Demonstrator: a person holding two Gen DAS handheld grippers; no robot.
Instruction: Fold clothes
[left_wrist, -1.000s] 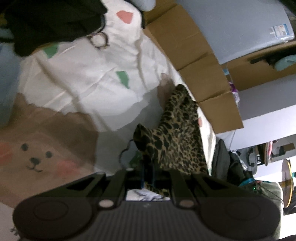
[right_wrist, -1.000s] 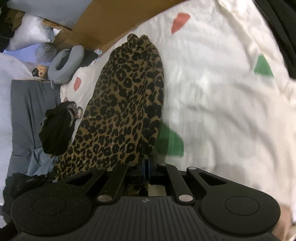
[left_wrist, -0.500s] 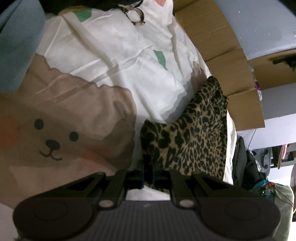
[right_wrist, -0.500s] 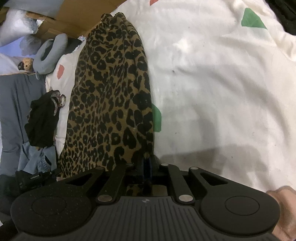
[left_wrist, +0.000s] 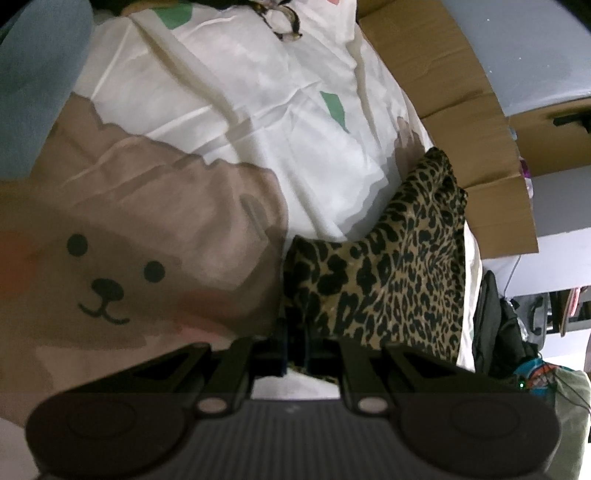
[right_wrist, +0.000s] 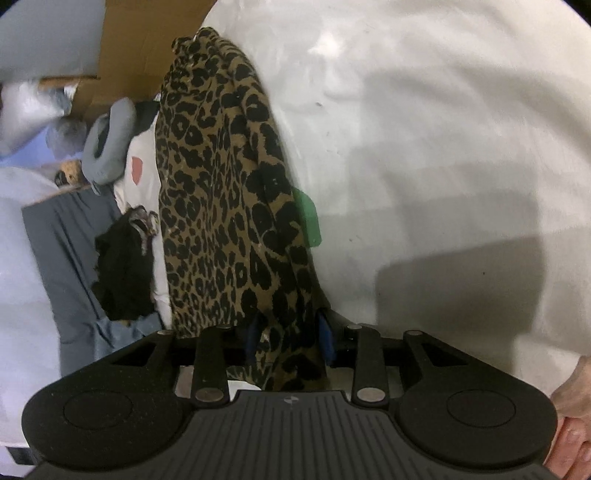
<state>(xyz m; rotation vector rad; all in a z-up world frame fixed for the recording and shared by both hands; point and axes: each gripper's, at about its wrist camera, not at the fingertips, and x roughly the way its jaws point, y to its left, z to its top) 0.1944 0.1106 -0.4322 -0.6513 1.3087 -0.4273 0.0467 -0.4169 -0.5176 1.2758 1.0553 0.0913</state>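
Note:
A leopard-print garment (left_wrist: 402, 273) lies folded lengthwise on the white bedsheet (left_wrist: 240, 92). My left gripper (left_wrist: 295, 343) is shut on the near corner of the garment, low over the sheet's bear print (left_wrist: 107, 280). In the right wrist view the same leopard-print garment (right_wrist: 221, 192) stretches away from me. My right gripper (right_wrist: 288, 338) has its jaws opening, and the cloth's end lies loose between the blue pads (right_wrist: 327, 338), which stand apart from it.
Cardboard panels (left_wrist: 450, 122) line the far side of the bed. A black garment (right_wrist: 123, 273), a grey neck pillow (right_wrist: 107, 147) and blue-grey cloth (right_wrist: 74, 258) lie beyond the leopard piece. A hand (right_wrist: 570, 424) grips the right gripper's handle. Bags (left_wrist: 502, 332) sit off the bed's edge.
Both grippers have come down to the sheet with the garment, which now lies flat. The right jaws were shut on the cloth and have parted. The left stays clamped.

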